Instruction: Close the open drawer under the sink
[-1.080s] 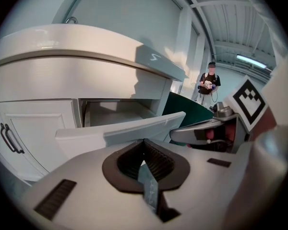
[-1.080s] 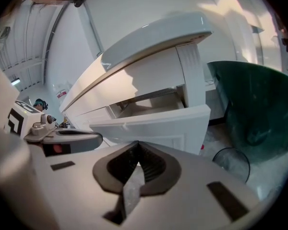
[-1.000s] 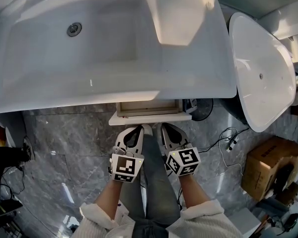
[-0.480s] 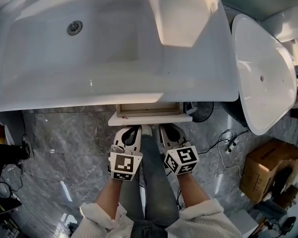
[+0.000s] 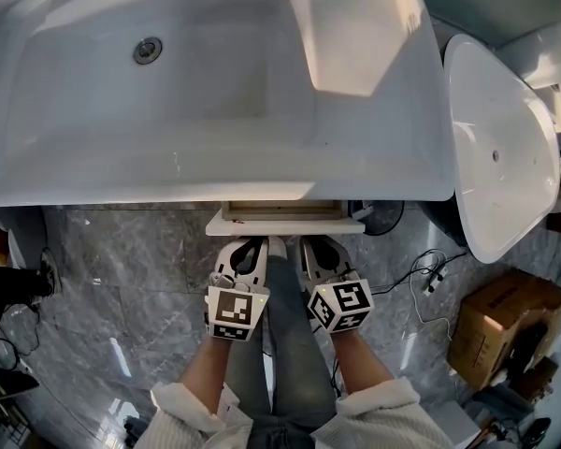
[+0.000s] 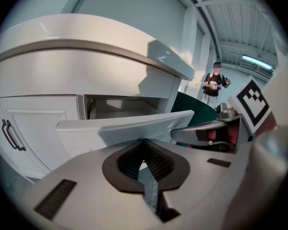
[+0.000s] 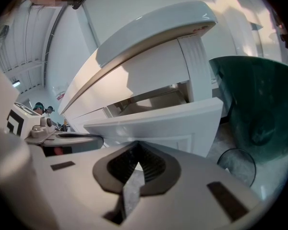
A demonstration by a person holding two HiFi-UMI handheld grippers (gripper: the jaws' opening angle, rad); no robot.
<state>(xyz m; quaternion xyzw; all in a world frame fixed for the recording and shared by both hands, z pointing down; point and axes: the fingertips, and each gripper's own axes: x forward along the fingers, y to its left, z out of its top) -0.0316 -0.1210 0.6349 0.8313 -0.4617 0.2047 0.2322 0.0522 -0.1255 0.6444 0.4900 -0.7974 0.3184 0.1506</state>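
Observation:
The white drawer (image 5: 284, 223) stands partly out from under the big white sink (image 5: 215, 92); only a thin strip of its wooden inside shows. My left gripper (image 5: 251, 245) and right gripper (image 5: 316, 244) are side by side, both shut and empty, with their tips against the drawer's front panel. In the left gripper view the shut left gripper (image 6: 144, 143) meets the drawer front (image 6: 120, 128). In the right gripper view the shut right gripper (image 7: 137, 145) presses the drawer front (image 7: 163, 121), and the open cavity shows above it.
A second white basin (image 5: 497, 148) stands at the right above a dark green base (image 7: 259, 99). A cardboard box (image 5: 491, 324) and cables (image 5: 430, 271) lie on the marble floor. A cabinet door with a dark handle (image 6: 9, 135) is left of the drawer. A person (image 6: 214, 83) stands far off.
The drawer has slid further in under the sink; less of its inside shows than a second ago. Both grippers stay shut against its front.

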